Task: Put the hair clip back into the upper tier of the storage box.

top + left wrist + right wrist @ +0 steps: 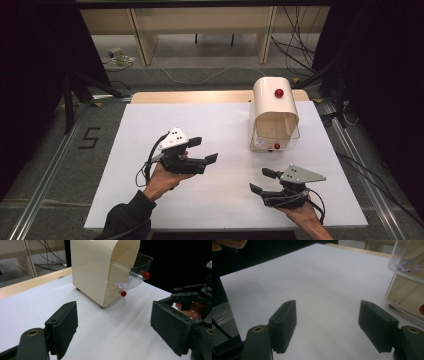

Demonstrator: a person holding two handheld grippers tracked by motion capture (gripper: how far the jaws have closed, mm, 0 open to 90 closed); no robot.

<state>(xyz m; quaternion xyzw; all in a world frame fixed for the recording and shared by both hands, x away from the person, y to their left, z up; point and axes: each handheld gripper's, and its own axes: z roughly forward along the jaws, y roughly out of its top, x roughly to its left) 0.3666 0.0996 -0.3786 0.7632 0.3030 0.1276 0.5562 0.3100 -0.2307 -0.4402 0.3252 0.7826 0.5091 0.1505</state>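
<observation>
A cream drawer box with red knobs stands at the back right of the white table. In the left gripper view the box has its clear upper drawer pulled out, and a small pale paper shape lies in it. The same shape shows through the clear drawer in the right gripper view. My left gripper hovers left of centre, open and empty, pointing toward the box. My right gripper is open and empty near the front edge, below the box. Bare table lies between each pair of jaws.
A wooden strip runs behind the white table. Cables and shelf legs lie on the floor beyond. A "5" mark is on the grey floor at left, beside metal rails.
</observation>
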